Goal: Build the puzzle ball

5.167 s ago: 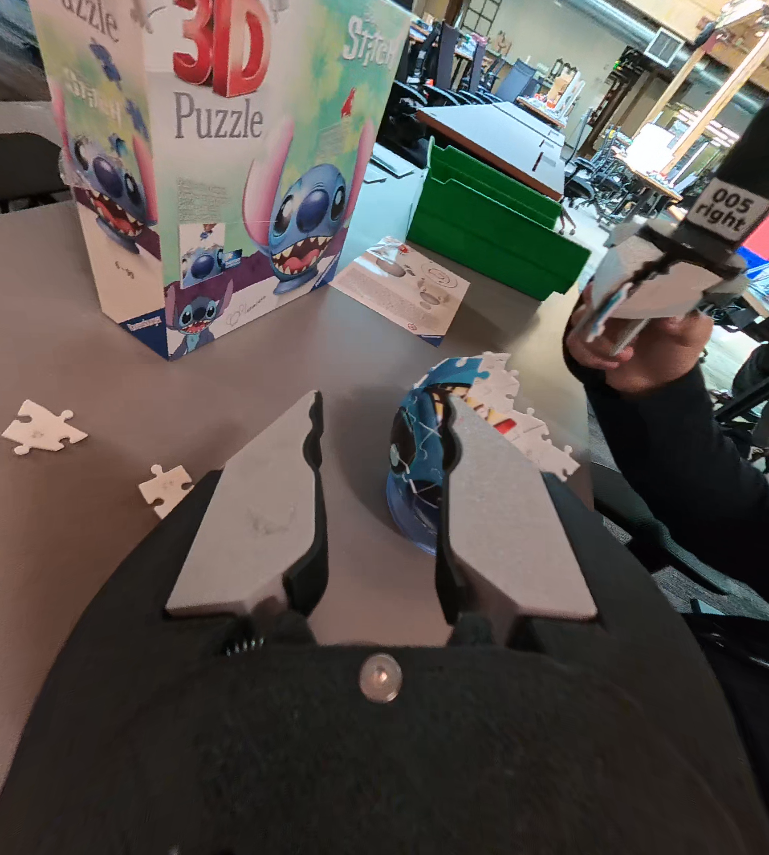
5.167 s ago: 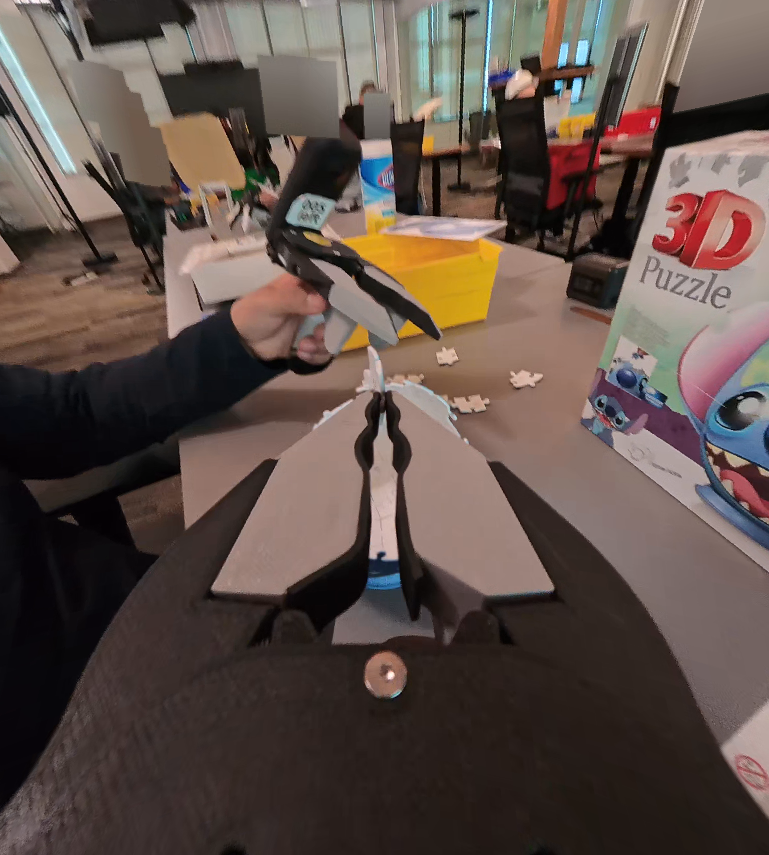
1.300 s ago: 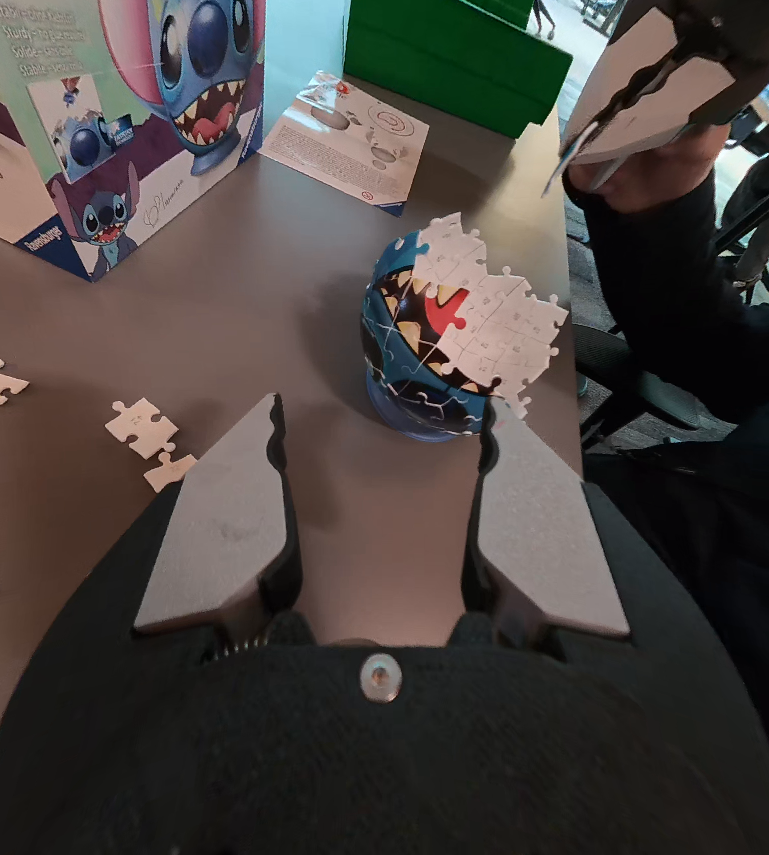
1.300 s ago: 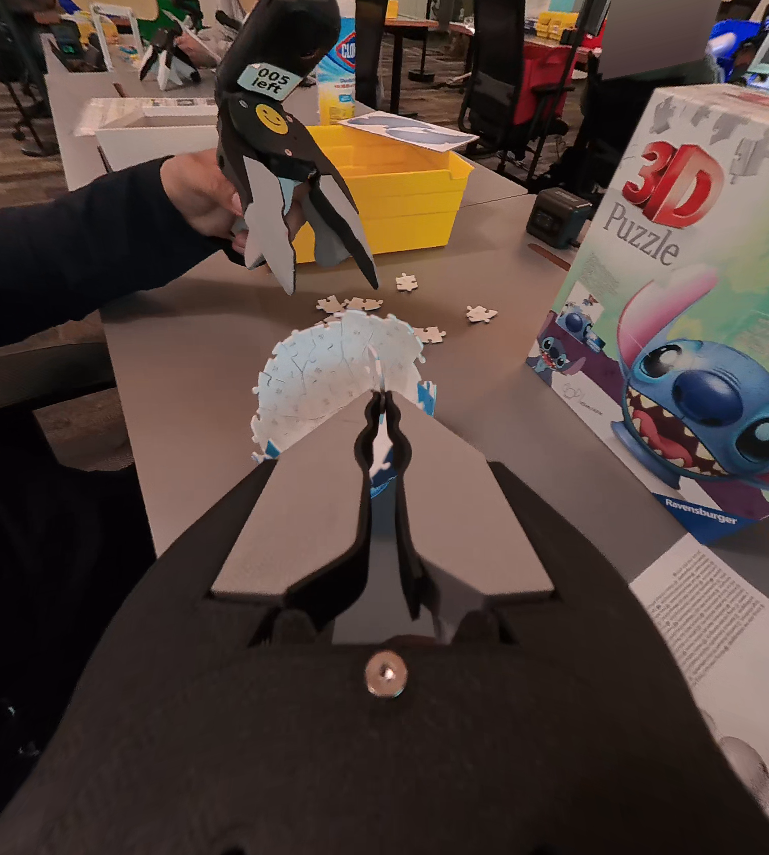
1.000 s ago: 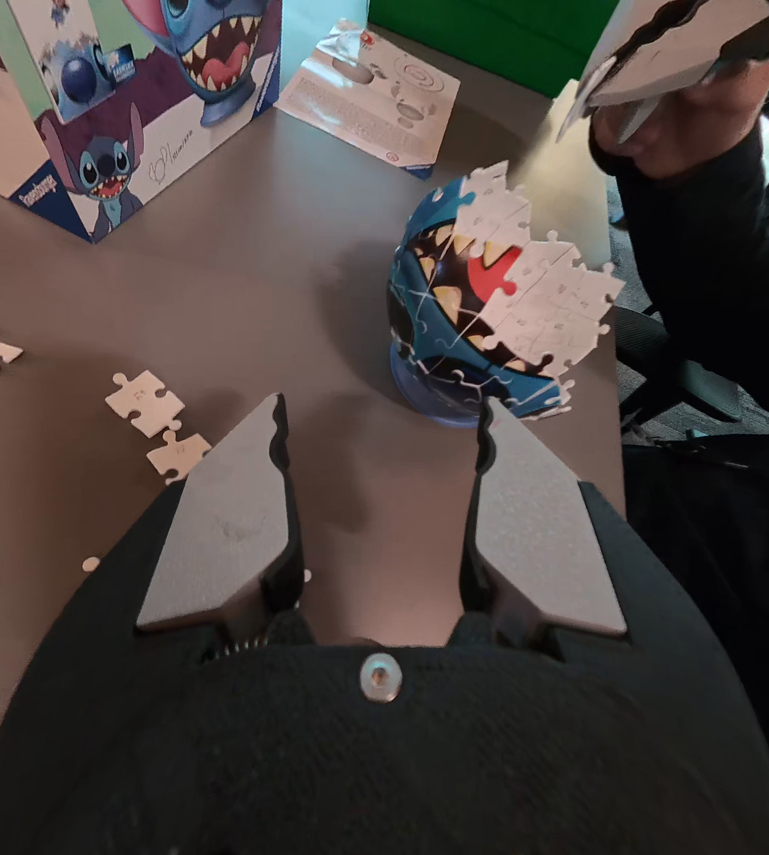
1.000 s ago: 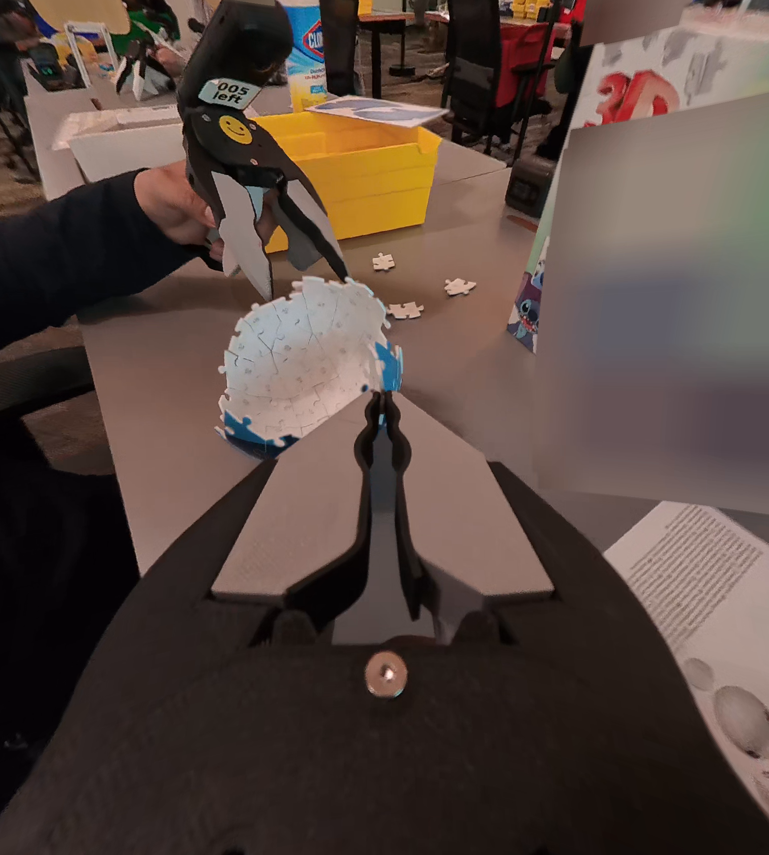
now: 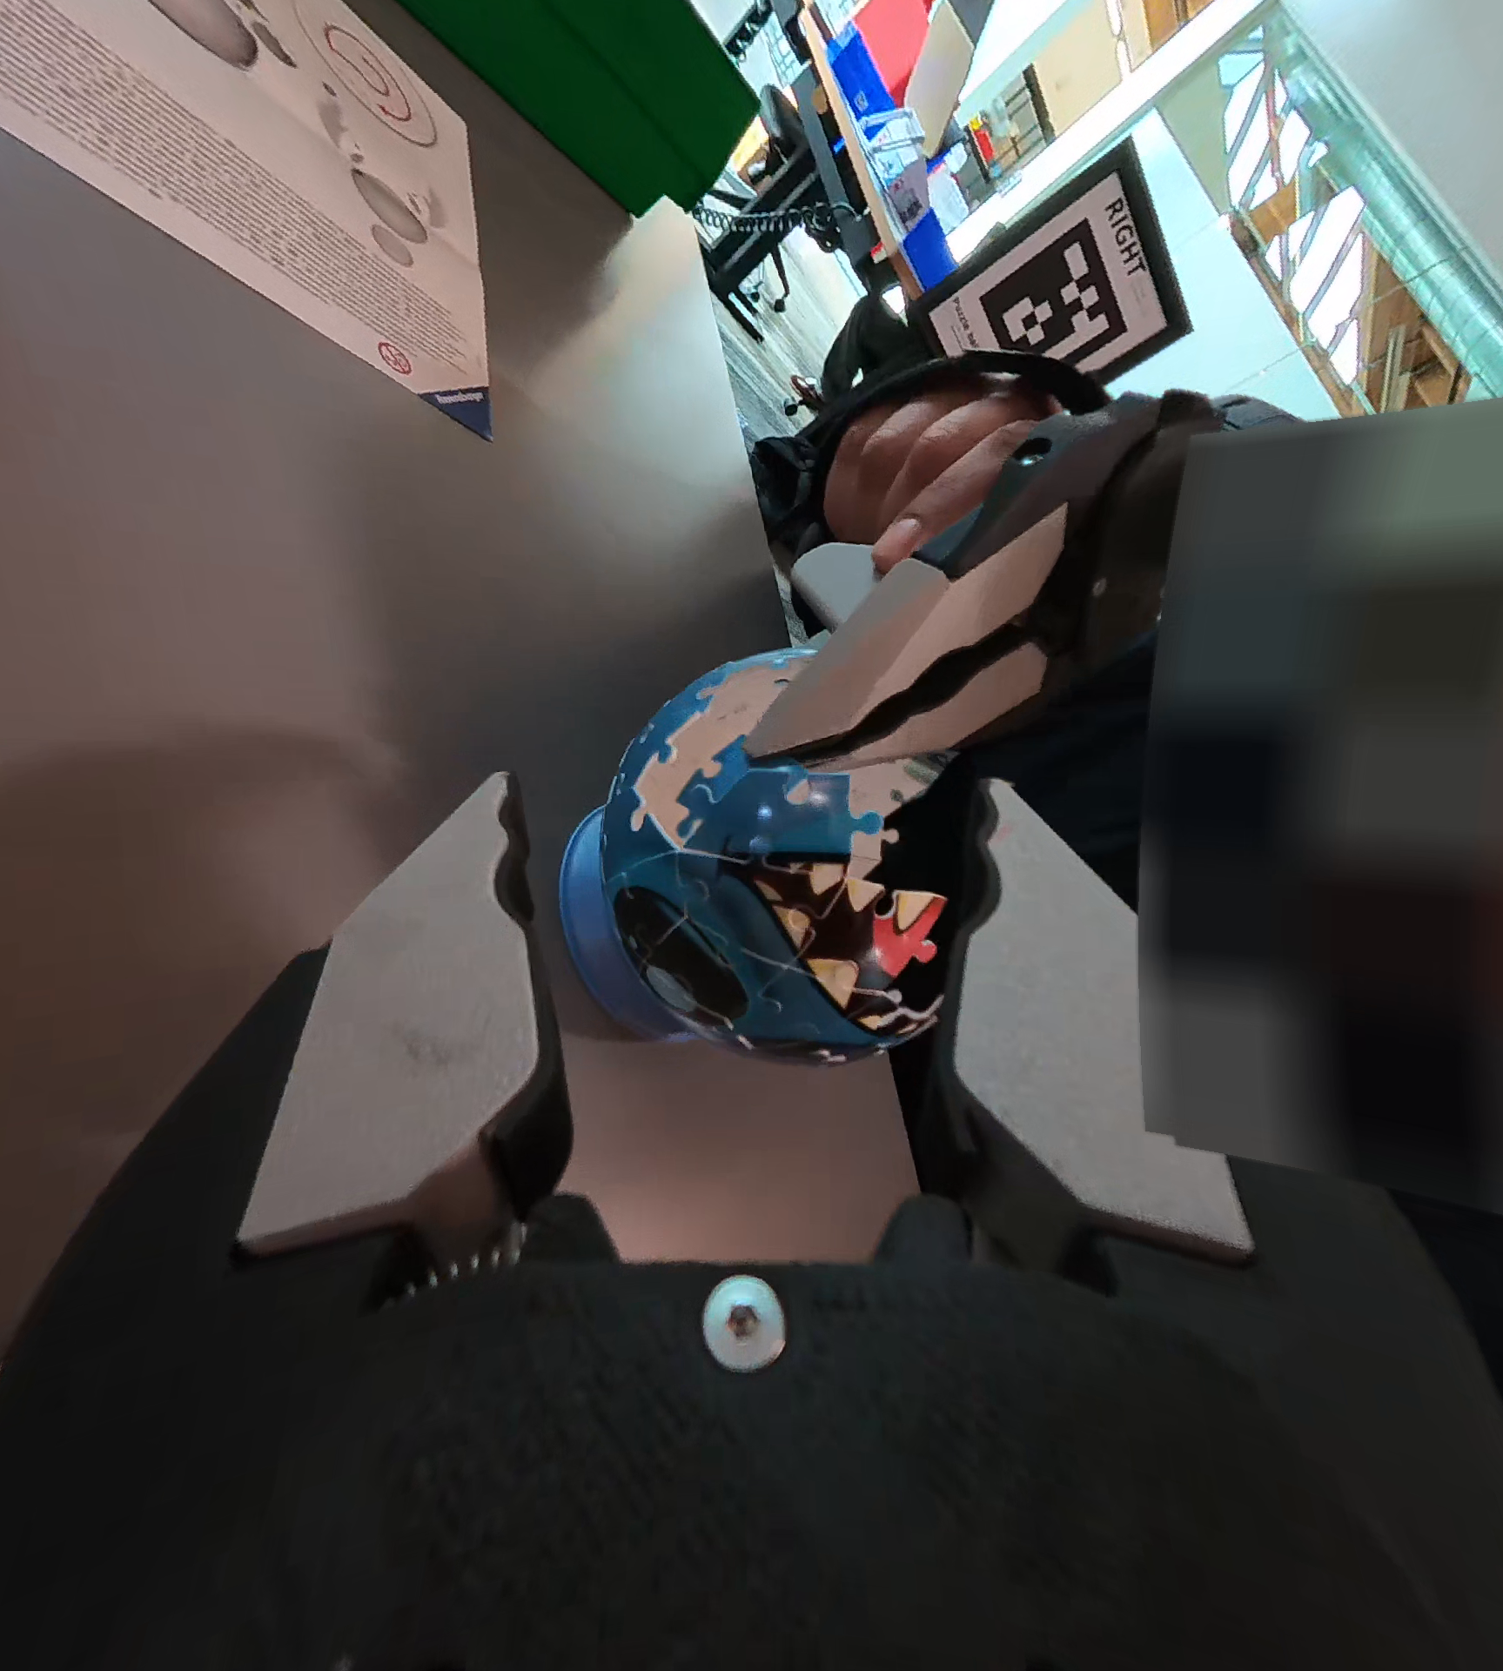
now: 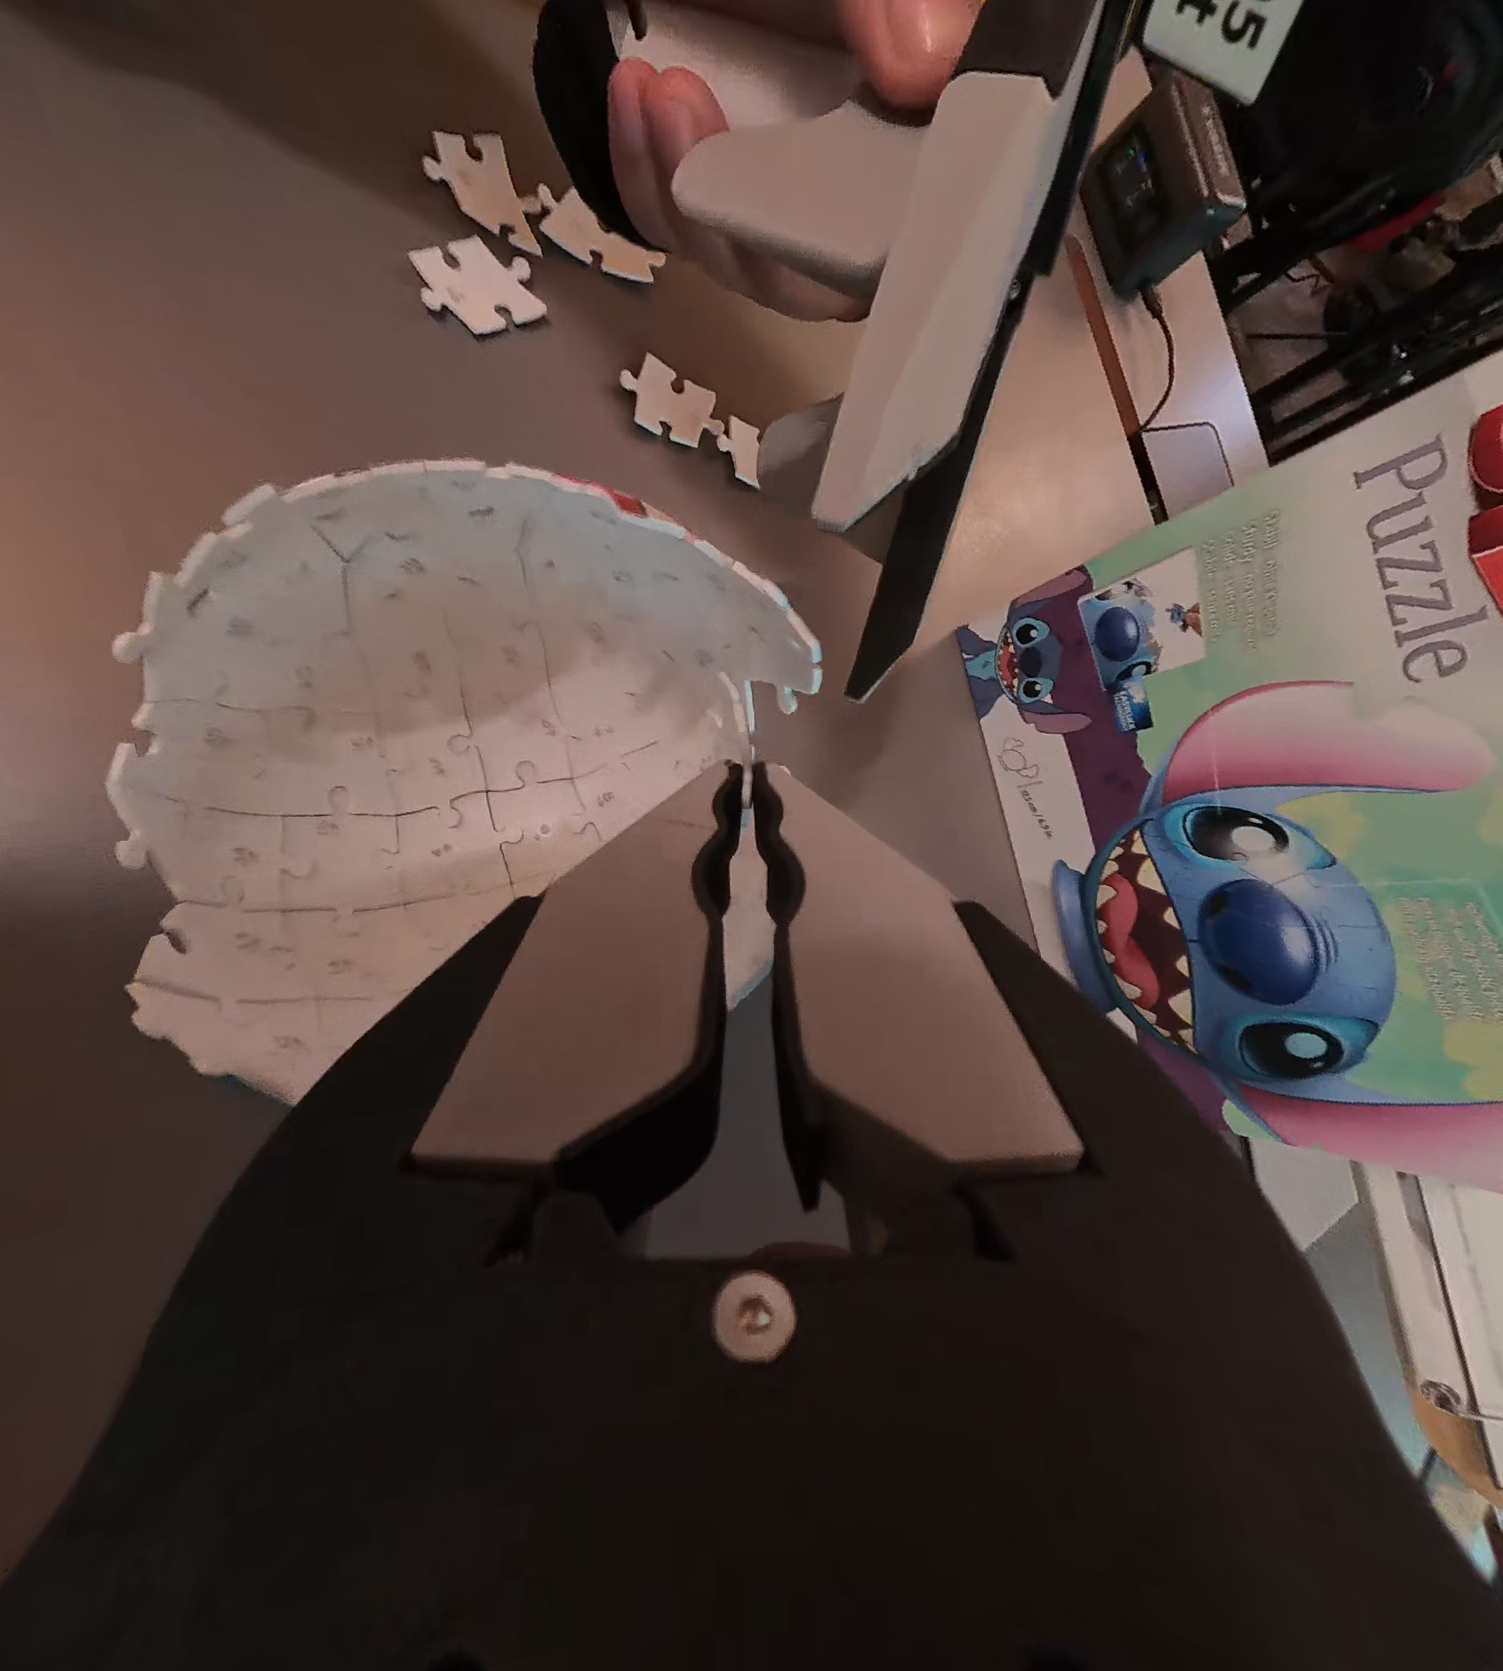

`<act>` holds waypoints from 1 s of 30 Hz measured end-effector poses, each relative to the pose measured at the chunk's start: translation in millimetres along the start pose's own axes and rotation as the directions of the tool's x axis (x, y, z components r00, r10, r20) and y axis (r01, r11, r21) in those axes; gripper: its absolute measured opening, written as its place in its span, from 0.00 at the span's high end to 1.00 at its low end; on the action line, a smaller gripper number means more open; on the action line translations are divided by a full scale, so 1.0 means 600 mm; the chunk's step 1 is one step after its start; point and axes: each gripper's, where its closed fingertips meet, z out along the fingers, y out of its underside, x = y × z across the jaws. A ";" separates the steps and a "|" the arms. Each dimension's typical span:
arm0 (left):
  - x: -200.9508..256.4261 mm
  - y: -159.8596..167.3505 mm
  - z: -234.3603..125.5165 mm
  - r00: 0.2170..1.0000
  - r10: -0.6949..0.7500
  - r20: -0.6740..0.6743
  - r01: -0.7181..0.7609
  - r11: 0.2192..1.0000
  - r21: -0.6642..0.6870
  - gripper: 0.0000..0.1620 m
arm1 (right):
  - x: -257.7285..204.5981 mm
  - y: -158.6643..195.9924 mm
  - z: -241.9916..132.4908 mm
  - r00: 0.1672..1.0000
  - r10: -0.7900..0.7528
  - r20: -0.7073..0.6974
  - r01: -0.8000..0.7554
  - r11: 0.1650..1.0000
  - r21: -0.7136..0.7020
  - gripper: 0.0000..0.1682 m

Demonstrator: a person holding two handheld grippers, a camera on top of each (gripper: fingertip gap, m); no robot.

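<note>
You are looking at a green bin [image 7: 603,99] sitting on the grey surface [image 7: 187,588] (a small black device [image 8: 1168,185] lying nearby).

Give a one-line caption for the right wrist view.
Right gripper shut on the rim of the half-built puzzle ball, loose pieces and puzzle box beyond.

Indoor light, moderate; daylight from windows [image 7: 1326,154] at 1 o'clock. Soft shadows on table [image 7: 187,633]. Fisheye bending at edges; slight motion blur.
</note>
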 end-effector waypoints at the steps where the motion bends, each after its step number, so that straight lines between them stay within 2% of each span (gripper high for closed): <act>1: 0.001 0.002 0.001 1.000 0.004 -0.005 -0.004 1.000 -0.006 0.42 | 0.000 0.000 0.000 1.000 0.001 -0.001 -0.001 1.000 -0.005 1.00; 8: 0.000 0.009 -0.007 0.997 0.043 0.059 -0.042 0.999 -0.029 0.41 | 0.011 -0.017 -0.029 0.999 0.034 -0.032 -0.032 0.998 0.052 1.00; 13: -0.001 -0.011 -0.046 0.963 0.101 0.249 -0.107 0.994 0.013 0.42 | 0.046 0.004 -0.076 0.971 0.237 0.013 -0.235 0.956 0.174 1.00; 16: 0.027 -0.045 -0.065 0.891 0.213 0.401 -0.254 0.966 0.051 0.50 | 0.044 0.007 -0.090 0.923 0.352 0.155 -0.382 0.891 0.246 1.00; 21: 0.081 -0.062 -0.040 0.684 0.439 0.582 -0.484 0.871 -0.087 0.64 | 0.042 -0.012 -0.106 0.879 0.397 0.264 -0.466 0.834 0.296 1.00; 24: 0.096 -0.056 -0.012 0.602 0.519 0.607 -0.543 0.823 -0.165 0.71 | 0.038 -0.024 -0.114 0.884 0.380 0.272 -0.454 0.834 0.314 1.00; 30: 0.102 -0.034 0.034 0.635 0.564 0.528 -0.540 0.813 -0.219 0.80 | 0.027 -0.035 -0.109 0.909 0.326 0.259 -0.395 0.872 0.288 1.00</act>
